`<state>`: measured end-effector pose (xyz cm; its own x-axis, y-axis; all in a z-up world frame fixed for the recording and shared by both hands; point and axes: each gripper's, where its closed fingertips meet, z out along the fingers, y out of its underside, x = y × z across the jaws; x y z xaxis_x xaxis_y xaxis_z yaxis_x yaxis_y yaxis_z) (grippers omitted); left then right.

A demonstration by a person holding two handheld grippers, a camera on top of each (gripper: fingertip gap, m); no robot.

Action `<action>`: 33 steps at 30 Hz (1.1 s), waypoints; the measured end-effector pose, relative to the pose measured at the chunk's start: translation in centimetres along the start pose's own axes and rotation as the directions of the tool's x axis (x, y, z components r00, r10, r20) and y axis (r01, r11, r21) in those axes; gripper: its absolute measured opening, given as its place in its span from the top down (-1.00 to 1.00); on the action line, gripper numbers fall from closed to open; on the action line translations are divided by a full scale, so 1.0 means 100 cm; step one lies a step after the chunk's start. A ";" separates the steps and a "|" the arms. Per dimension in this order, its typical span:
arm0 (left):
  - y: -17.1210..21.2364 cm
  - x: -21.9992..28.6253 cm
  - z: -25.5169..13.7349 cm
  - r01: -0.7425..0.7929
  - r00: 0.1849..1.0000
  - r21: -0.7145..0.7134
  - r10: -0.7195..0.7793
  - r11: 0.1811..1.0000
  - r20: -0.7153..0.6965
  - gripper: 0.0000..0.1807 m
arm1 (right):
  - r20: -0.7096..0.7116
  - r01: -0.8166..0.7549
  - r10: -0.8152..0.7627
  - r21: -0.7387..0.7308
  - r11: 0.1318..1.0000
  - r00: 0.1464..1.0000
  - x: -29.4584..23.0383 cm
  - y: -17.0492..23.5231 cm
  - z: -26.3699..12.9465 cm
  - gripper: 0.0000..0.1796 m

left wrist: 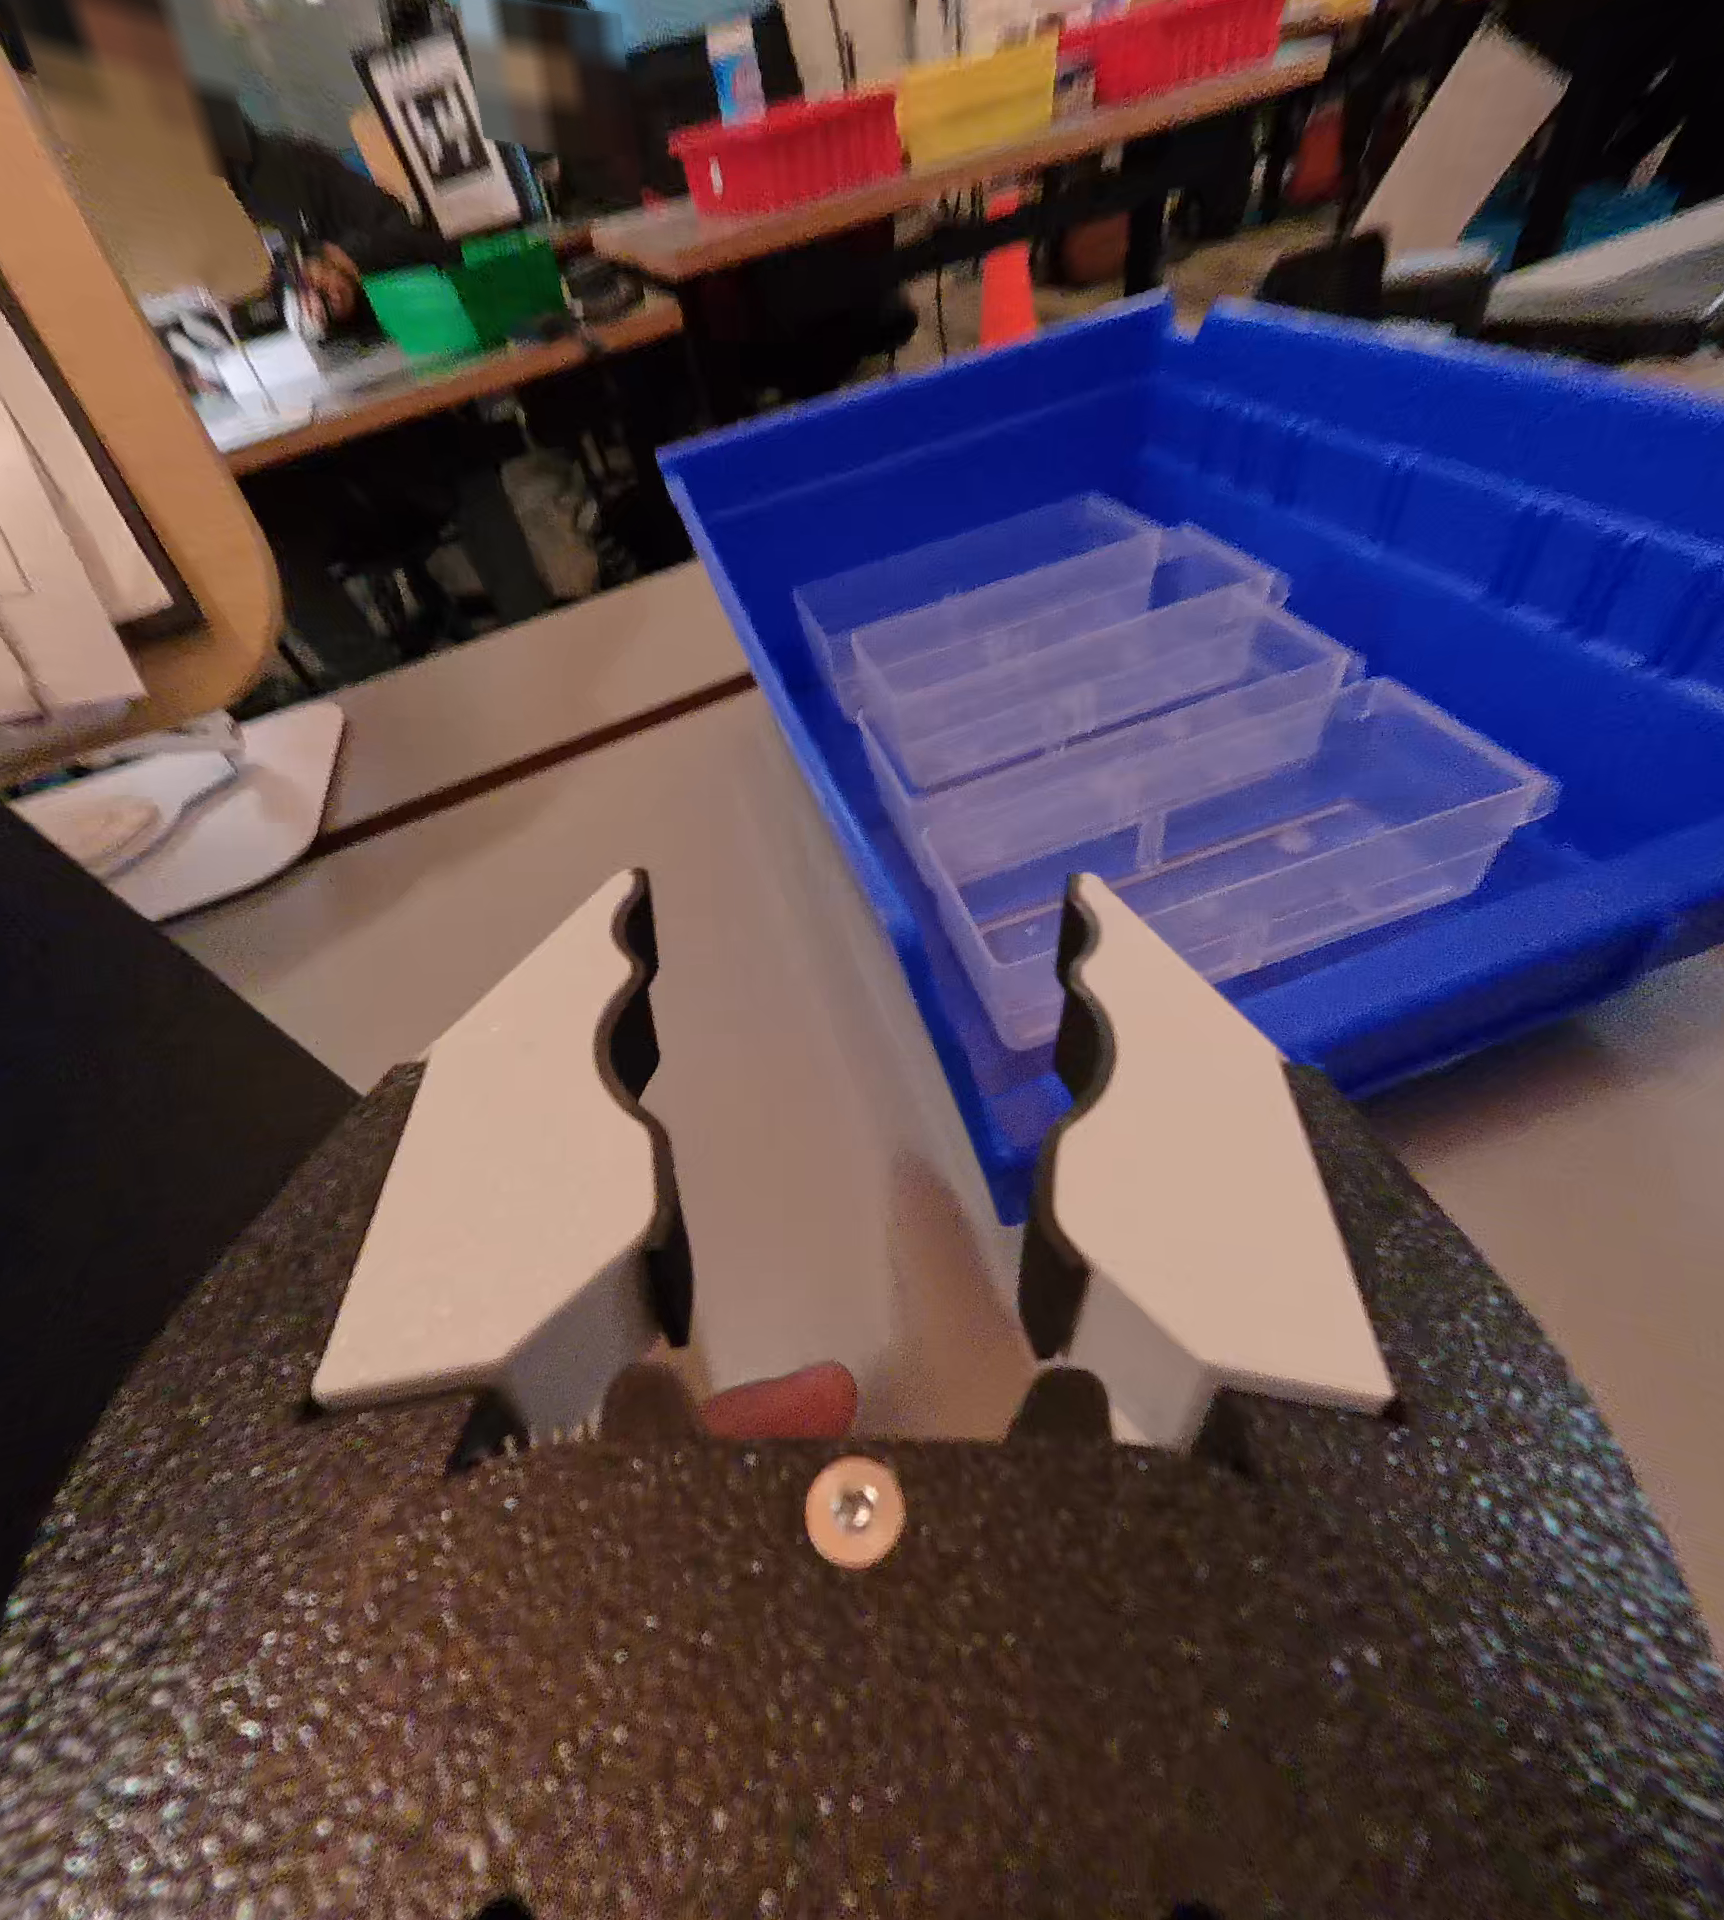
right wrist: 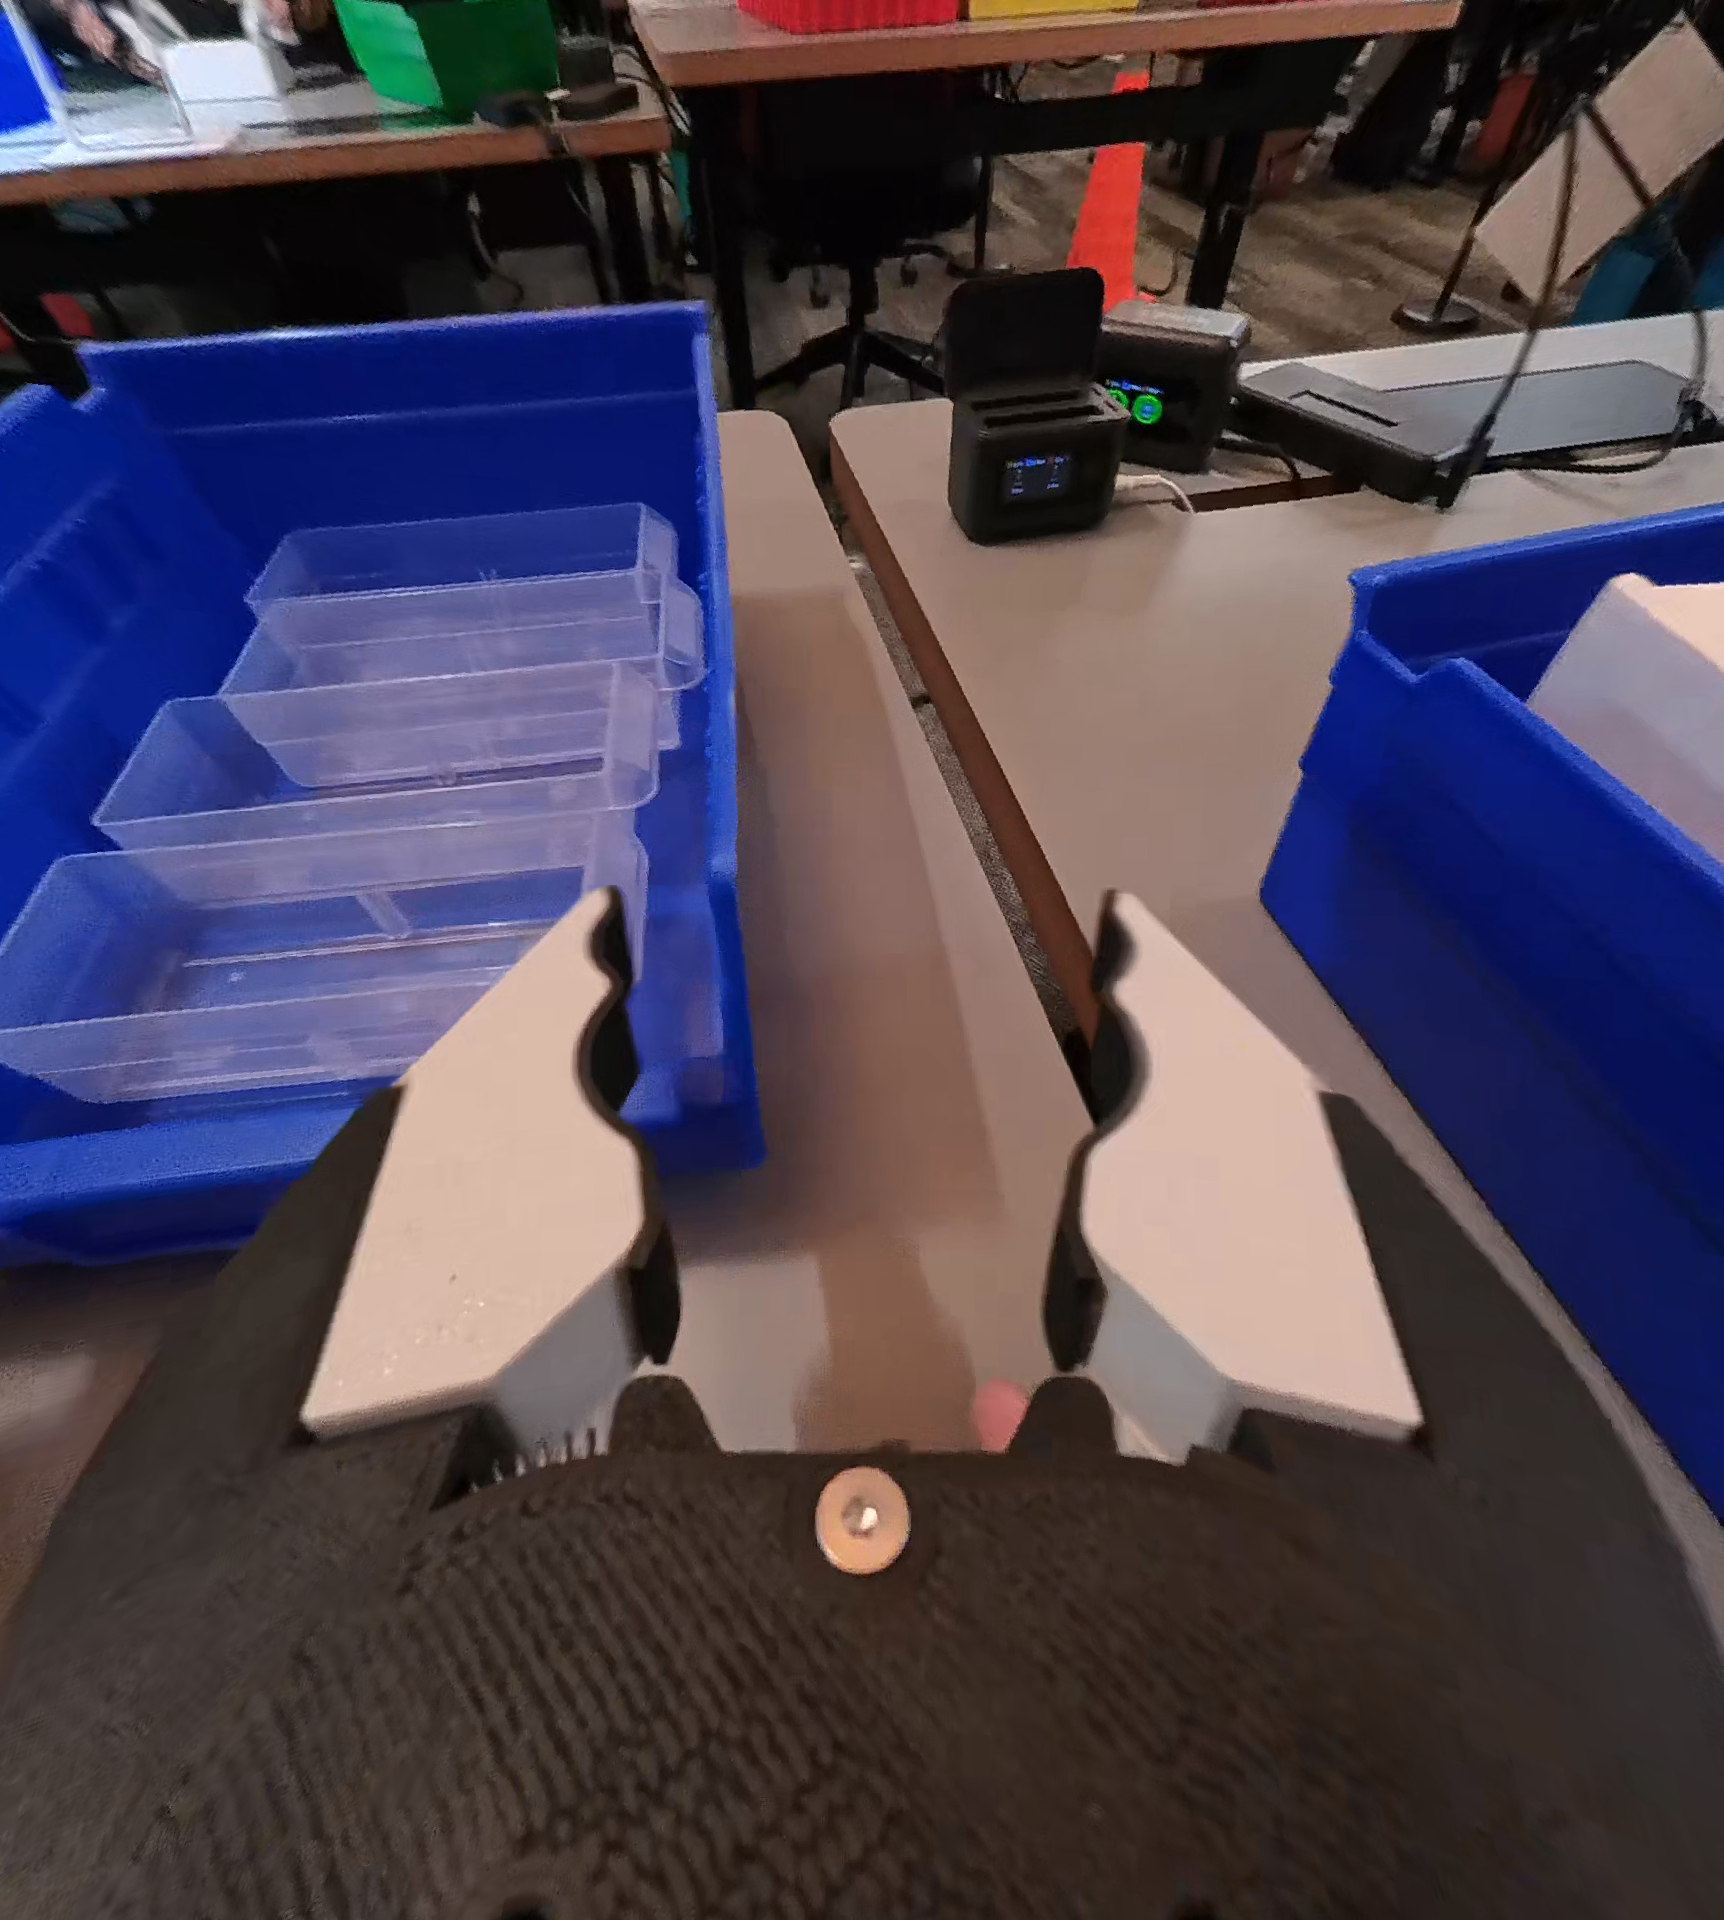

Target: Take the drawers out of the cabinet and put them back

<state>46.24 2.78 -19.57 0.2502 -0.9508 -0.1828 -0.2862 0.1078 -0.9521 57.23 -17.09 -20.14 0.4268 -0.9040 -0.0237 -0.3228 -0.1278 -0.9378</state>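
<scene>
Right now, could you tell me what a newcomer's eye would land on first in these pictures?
Probably the bright blue bin on the grey table, with several clear plastic drawers piled loosely inside it. Next, the open left hand-held gripper and the open right hand-held gripper, both empty above the table beside that bin. A second blue bin sits off to the right.

We note clear, colourless drawers [right wrist: 370, 790] in a solid blue bin [right wrist: 27, 582]; grey table [right wrist: 899, 935]; pale grey fingers [right wrist: 484, 1174].
</scene>
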 end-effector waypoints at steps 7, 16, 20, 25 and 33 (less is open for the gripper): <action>0.016 0.009 0.007 0.034 0.997 -0.069 -0.039 0.997 -0.071 0.88 | 0.156 0.065 -0.062 -0.020 0.998 0.986 -0.029 0.005 -0.007 0.99; 0.041 0.009 -0.094 -0.008 0.981 -0.080 -0.008 0.997 -0.194 0.94 | -0.001 -0.093 0.093 0.035 0.995 0.996 -0.051 0.056 -0.150 0.99; 0.060 0.003 -0.161 -0.021 0.960 -0.055 0.005 0.998 -0.280 0.95 | -0.038 -0.149 0.152 0.076 0.986 0.988 -0.078 0.086 -0.233 0.96; 0.083 -0.002 -0.251 -0.029 0.933 -0.028 0.017 0.999 -0.360 0.94 | 0.006 -0.134 0.133 0.044 0.990 0.991 -0.105 0.119 -0.324 0.93; 0.113 -0.034 -0.345 -0.016 0.937 -0.060 -0.005 0.998 -0.348 0.93 | 0.124 -0.095 0.087 0.066 0.993 0.988 -0.156 0.147 -0.401 0.91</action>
<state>10.26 -2.81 -21.26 -0.0862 -0.9930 -0.0808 -0.3451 0.1058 -0.9326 11.91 -21.21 -19.70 0.4985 -0.8542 -0.1478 -0.3059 -0.0139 -0.9520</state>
